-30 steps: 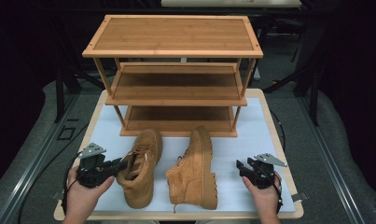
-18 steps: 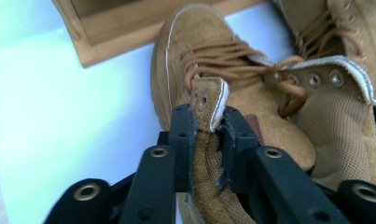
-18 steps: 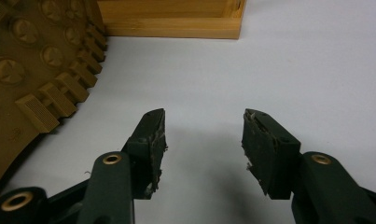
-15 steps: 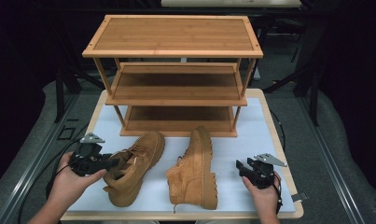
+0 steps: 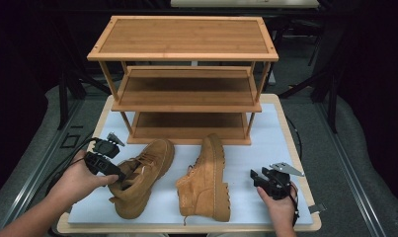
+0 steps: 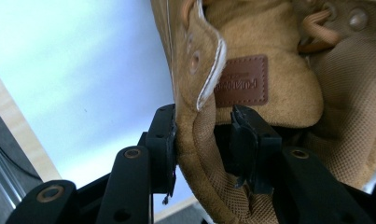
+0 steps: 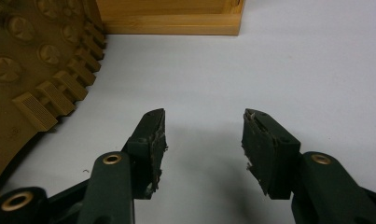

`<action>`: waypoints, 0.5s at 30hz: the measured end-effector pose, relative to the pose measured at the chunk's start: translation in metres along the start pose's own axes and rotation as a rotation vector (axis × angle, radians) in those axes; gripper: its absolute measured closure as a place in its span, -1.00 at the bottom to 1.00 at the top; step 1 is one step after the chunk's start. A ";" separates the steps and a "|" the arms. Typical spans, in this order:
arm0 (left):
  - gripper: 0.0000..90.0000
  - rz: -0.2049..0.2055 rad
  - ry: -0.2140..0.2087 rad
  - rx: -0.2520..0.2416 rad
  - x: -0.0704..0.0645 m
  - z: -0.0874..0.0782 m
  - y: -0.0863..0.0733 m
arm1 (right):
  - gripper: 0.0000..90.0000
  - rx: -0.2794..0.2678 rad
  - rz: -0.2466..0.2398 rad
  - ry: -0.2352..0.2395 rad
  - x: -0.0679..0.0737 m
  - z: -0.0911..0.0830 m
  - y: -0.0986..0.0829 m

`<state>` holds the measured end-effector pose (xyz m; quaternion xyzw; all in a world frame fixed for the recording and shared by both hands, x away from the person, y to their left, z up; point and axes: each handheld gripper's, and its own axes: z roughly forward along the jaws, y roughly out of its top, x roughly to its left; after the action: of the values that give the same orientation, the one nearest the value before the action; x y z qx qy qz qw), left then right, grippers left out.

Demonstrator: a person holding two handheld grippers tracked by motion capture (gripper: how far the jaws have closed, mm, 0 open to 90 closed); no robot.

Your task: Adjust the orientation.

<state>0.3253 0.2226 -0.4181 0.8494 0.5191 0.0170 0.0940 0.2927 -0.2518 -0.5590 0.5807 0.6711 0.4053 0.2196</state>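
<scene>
While the right gripper [image 5: 258, 177] rests open beside the lying boot [image 5: 206, 180], the left gripper [image 6: 202, 135] clamps the tan suede boot's [image 5: 139, 175] collar, one jaw inside, one outside.

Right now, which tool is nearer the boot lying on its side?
Right. The right tool sits open just beside its sole; the left tool grips the other boot, farther off.

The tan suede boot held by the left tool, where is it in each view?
High view: tan suede boot lower left, beside the lying boot.
Left gripper view: collar between the jaws.
Right gripper view: not in it.
Shared landmark: white mat.
</scene>
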 end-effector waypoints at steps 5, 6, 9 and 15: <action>0.41 -0.045 -0.029 0.064 0.007 0.007 0.001 | 0.09 -0.008 0.006 0.004 -0.001 0.001 0.000; 0.41 -0.052 -0.036 0.075 0.007 0.009 0.001 | 0.09 -0.006 0.007 0.003 -0.001 0.001 0.000; 0.44 -0.063 -0.051 0.094 0.007 0.016 0.001 | 0.09 0.003 0.007 0.007 -0.001 0.001 0.000; 0.56 -0.065 -0.041 0.113 0.007 0.016 0.003 | 0.09 0.003 0.012 0.010 -0.001 0.002 -0.001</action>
<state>0.3330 0.2252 -0.4341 0.8361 0.5445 -0.0329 0.0571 0.2937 -0.2525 -0.5611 0.5829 0.6694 0.4084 0.2128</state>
